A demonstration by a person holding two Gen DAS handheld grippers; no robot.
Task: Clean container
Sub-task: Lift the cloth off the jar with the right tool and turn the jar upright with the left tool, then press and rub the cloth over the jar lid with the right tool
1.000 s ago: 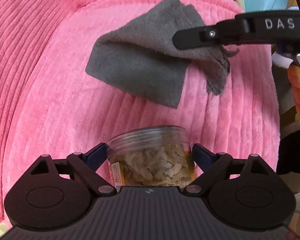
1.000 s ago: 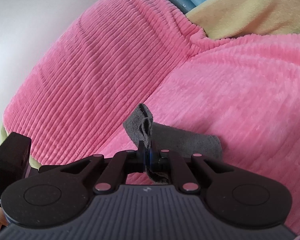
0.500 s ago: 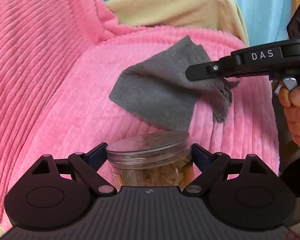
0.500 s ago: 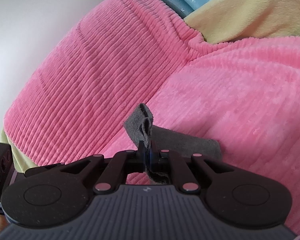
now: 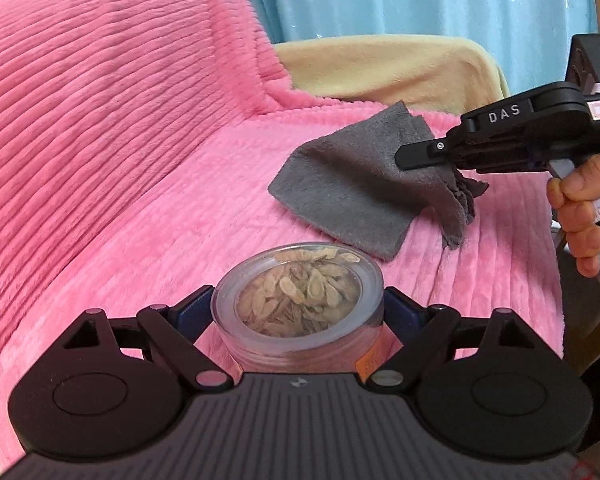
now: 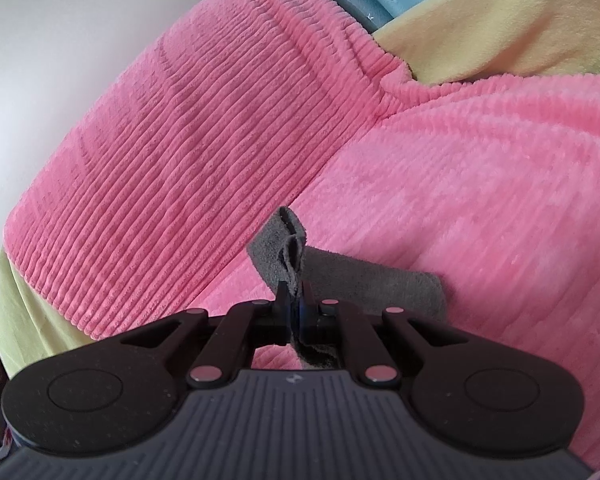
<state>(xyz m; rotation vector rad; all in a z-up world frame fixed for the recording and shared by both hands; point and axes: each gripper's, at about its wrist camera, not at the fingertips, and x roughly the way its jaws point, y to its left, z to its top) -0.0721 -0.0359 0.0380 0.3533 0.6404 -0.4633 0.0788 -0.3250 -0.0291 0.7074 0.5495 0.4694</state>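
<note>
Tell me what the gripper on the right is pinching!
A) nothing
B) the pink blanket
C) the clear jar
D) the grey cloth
D: the right gripper has its jaws shut on a folded edge of the grey cloth, while the clear jar sits between the jaws of the left gripper.
</note>
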